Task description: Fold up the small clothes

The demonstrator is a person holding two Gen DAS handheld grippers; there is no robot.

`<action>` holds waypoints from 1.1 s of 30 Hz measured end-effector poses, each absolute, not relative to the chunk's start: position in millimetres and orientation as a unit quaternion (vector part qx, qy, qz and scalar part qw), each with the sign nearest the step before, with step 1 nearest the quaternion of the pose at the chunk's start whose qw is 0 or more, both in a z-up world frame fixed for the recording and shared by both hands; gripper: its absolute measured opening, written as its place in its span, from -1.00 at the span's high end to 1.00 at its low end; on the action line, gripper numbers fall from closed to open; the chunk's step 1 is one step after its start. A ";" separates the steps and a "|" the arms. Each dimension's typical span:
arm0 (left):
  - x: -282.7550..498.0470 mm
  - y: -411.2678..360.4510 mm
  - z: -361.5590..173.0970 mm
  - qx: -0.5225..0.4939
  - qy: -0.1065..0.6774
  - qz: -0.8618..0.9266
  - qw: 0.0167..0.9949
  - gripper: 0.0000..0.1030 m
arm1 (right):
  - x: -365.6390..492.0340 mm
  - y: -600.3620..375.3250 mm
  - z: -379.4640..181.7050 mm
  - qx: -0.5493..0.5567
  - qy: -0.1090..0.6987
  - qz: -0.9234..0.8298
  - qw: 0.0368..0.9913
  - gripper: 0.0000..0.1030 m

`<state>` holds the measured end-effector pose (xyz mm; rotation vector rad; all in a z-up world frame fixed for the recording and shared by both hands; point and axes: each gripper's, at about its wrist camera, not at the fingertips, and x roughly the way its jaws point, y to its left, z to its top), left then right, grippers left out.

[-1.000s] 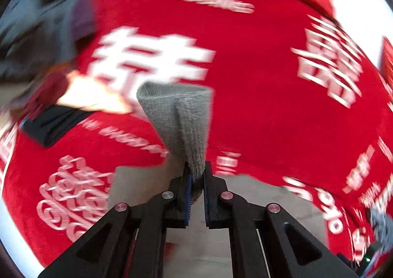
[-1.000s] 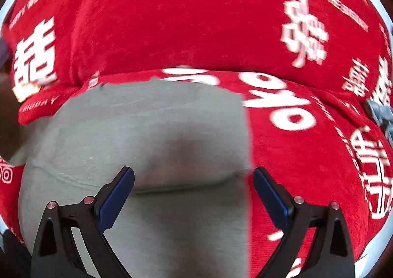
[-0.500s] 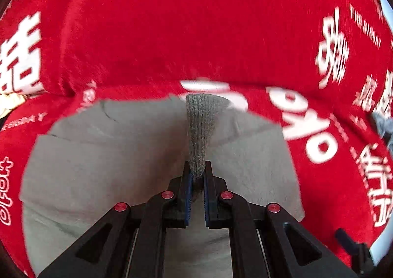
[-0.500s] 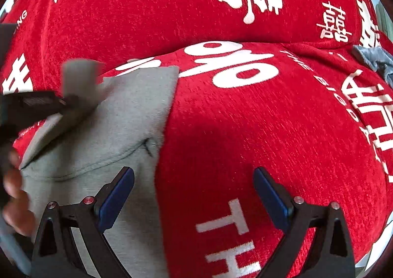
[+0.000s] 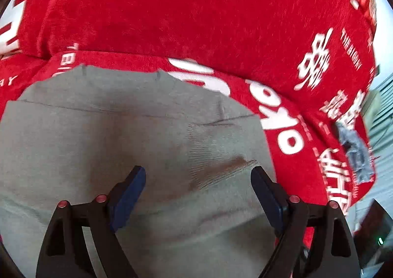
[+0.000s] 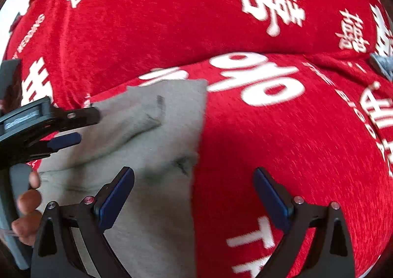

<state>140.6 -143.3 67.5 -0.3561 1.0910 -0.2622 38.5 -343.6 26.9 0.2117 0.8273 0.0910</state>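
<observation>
A grey garment (image 5: pixel 103 145) lies folded on the red cover (image 5: pixel 172 8), with a ribbed cuff (image 5: pixel 216 162) laid on top near its right side. My left gripper (image 5: pixel 197 194) is open and empty just above the garment. In the right wrist view the garment (image 6: pixel 157 155) fills the lower left, and the left gripper (image 6: pixel 71 128) shows over its left part, jaws apart. My right gripper (image 6: pixel 194 197) is open and empty, straddling the garment's right edge.
The red cover (image 6: pixel 270 143) with white characters spreads over a seat and a backrest behind. A small blue-grey denim piece (image 5: pixel 356 152) lies at the far right, also in the right wrist view (image 6: pixel 382 64).
My left gripper held the grey cuff pinched, carried it over the garment, then opened and let it drop onto the garment. My right gripper stayed open and shifted right.
</observation>
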 end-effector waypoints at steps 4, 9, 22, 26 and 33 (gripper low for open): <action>125.9 -90.8 76.9 -0.155 0.488 -0.069 0.856 -0.71 | 64.2 -327.2 36.1 0.104 0.396 0.077 0.909 -0.91; 105.8 -21.4 57.7 -0.172 0.497 0.018 0.850 -0.71 | 103.7 -302.1 28.3 0.150 0.437 0.121 0.879 -0.83; 79.8 35.4 43.5 -0.170 0.487 0.060 0.855 -0.71 | 117.6 -288.6 43.5 0.142 0.401 0.085 0.901 0.85; 87.0 40.3 25.2 -0.172 0.512 0.063 0.839 -0.71 | 113.9 -302.1 24.8 0.155 0.418 0.076 0.892 0.85; 84.8 51.6 48.8 -0.182 0.488 0.064 0.851 -0.71 | 117.1 -317.9 21.1 0.149 0.434 0.030 0.888 -0.05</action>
